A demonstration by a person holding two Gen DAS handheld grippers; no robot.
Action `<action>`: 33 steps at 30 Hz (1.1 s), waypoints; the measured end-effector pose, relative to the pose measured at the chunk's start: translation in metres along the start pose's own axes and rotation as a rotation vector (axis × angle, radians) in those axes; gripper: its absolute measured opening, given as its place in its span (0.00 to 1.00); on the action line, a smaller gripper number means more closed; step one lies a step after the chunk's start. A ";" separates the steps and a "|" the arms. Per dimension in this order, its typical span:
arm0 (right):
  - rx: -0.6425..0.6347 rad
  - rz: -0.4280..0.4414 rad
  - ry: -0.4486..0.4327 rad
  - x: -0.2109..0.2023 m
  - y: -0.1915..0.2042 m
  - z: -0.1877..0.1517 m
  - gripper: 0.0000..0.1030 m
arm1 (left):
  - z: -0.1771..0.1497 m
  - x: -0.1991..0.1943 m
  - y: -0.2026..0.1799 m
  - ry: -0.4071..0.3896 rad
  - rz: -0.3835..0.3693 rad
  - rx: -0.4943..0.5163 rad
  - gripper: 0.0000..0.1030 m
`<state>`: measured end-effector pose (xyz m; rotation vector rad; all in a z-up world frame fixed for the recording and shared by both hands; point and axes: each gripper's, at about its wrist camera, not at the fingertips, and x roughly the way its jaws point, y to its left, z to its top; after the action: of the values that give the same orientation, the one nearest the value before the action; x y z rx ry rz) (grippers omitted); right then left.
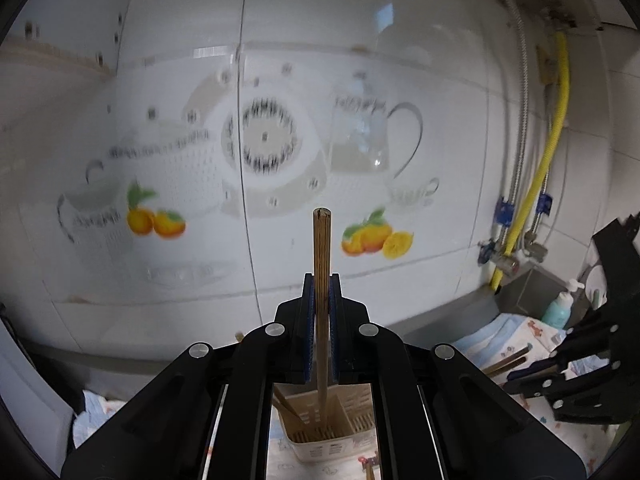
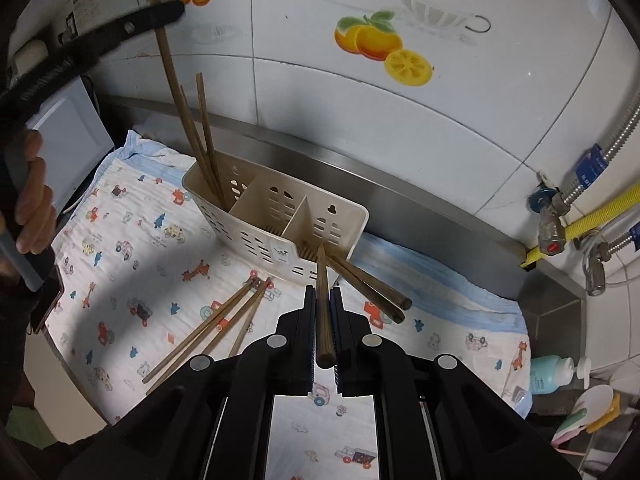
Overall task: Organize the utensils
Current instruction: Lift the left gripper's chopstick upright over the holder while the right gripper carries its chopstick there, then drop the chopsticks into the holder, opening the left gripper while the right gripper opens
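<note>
A cream slotted utensil holder (image 2: 260, 216) with three compartments stands on a printed cloth (image 2: 132, 264). My left gripper (image 1: 322, 292) is shut on a wooden chopstick (image 1: 321, 248), held upright with its lower end in the holder (image 1: 320, 432). In the right wrist view that chopstick (image 2: 168, 60) goes into the left compartment beside two others (image 2: 206, 128). My right gripper (image 2: 322, 300) is shut on a dark chopstick (image 2: 323, 312) whose tip points into the right compartment, where two more chopsticks (image 2: 372, 288) lean out. Several chopsticks (image 2: 216, 328) lie loose on the cloth.
A tiled wall with fruit decals (image 2: 380, 44) rises behind a steel ledge (image 2: 400, 200). Pipes and valves (image 2: 556, 224) are at the right. A blue soap bottle (image 2: 548, 372) and coloured spoons (image 2: 588, 408) sit at lower right. A white appliance (image 2: 68, 148) stands at the left.
</note>
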<state>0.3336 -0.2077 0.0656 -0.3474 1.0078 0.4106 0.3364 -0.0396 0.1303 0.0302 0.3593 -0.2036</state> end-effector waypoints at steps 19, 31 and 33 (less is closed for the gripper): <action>0.060 0.027 -0.093 -0.006 -0.002 -0.005 0.20 | -0.026 0.012 0.013 0.096 -0.010 -0.045 0.10; 0.086 -0.049 -0.283 -0.049 0.024 -0.053 0.33 | -0.061 -0.049 0.011 0.098 -0.028 -0.058 0.23; 0.084 -0.042 -0.301 -0.052 0.031 -0.065 0.34 | -0.074 -0.060 0.011 0.108 -0.041 -0.067 0.24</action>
<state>0.2460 -0.2192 0.0758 -0.2223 0.7207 0.3686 0.2582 -0.0121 0.0818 -0.0328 0.4743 -0.2312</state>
